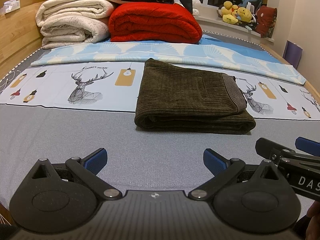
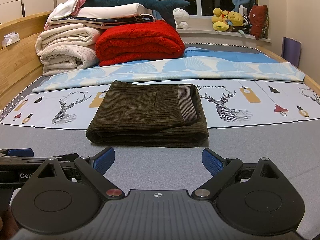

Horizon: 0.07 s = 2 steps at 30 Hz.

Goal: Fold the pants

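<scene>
Dark brown corduroy pants (image 1: 190, 98) lie folded in a flat rectangle on the bed, striped waistband on top at the right; they also show in the right wrist view (image 2: 146, 114). My left gripper (image 1: 155, 163) is open and empty, low over the grey sheet, short of the pants and to their left. My right gripper (image 2: 158, 163) is open and empty, just in front of the pants' near fold. Each gripper shows at the edge of the other's view: the right one (image 1: 284, 148) and the left one (image 2: 20, 154).
A deer-print sheet (image 1: 80, 88) and a blue patterned sheet (image 1: 140, 52) lie behind the pants. Folded cream blankets (image 1: 72, 24), a red blanket (image 1: 154, 23) and a shark plush (image 2: 140, 2) are stacked at the headboard side. Plush toys (image 2: 228, 20) sit on the windowsill.
</scene>
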### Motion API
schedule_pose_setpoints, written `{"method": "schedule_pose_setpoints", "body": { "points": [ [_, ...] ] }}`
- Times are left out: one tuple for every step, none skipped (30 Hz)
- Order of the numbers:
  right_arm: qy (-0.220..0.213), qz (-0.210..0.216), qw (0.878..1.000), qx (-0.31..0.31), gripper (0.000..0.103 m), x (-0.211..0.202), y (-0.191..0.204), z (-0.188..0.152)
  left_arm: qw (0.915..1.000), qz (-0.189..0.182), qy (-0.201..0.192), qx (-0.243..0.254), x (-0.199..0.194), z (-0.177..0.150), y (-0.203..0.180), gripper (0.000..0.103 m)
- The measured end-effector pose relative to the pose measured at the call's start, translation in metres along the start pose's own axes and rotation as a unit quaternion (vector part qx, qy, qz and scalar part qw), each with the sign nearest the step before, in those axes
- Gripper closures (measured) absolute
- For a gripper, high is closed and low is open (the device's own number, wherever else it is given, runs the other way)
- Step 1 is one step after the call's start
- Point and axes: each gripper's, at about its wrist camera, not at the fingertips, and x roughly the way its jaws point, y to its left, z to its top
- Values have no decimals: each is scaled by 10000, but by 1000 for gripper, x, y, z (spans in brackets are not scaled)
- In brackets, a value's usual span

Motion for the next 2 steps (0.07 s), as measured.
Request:
{"method": "schedule_pose_setpoints", "body": {
  "points": [
    [0, -1, 10000, 3, 9, 0, 0, 0, 10000, 1, 3, -1, 0, 0, 0, 1],
    [3, 4, 10000, -1, 9, 0, -1, 0, 10000, 0, 6, -1, 0, 0, 0, 1]
  ]
}}
